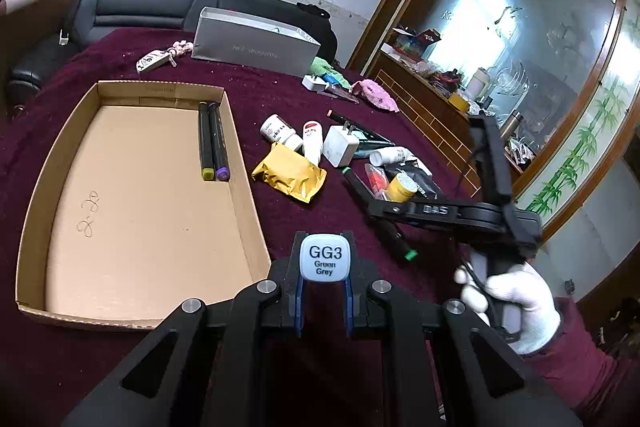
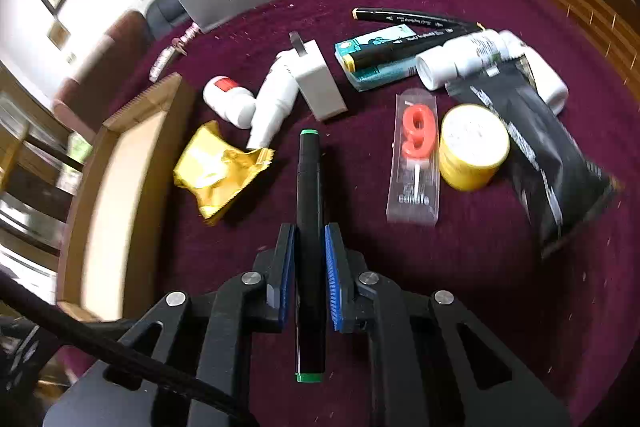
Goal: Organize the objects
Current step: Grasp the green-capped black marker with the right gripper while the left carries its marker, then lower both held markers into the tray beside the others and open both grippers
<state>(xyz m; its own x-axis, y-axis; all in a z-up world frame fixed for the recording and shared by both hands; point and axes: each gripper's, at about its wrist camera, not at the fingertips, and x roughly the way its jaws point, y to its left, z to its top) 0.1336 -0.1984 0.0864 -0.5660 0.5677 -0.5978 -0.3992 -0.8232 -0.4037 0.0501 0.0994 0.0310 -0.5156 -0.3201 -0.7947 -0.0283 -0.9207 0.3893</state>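
Left gripper (image 1: pixel 324 281): I have it clamped on a marker (image 1: pixel 324 259), seen end-on; only its pale cap face reading "GG3 Green Grey" shows, the barrel hidden behind that face. It hangs above the maroon cloth (image 1: pixel 304 99), just off the near right corner of the cardboard tray (image 1: pixel 240 131).

Right gripper (image 2: pixel 311 267): blue pads (image 2: pixel 334 287) pressed on the black barrel of a green-capped marker (image 2: pixel 309 195), held along the fingers, one green end pointing out at the clutter, the other back under the camera. From the left view this gripper (image 1: pixel 386 205) lies nearly level above the clutter, and my white-gloved right hand (image 1: pixel 516 307) wraps its handle from below, wrist in a dark red sleeve.

Tray contents: two markers (image 1: pixel 214 141) lying side by side against the right wall, caps green-yellow and purple.

Cloth, right view: gold packet (image 2: pixel 216 171), white charger (image 2: pixel 320 83), white bottles (image 2: pixel 236 103), a boxed red "9" candle (image 2: pixel 416 151), yellow-lidded jar (image 2: pixel 472 147), black pouch (image 2: pixel 532 143), two more black markers (image 2: pixel 412 39) across a teal carton (image 2: pixel 380 67).

Hard to read: right view blurs toward its edges; the printing on the grey box (image 1: pixel 256 43) is illegible.
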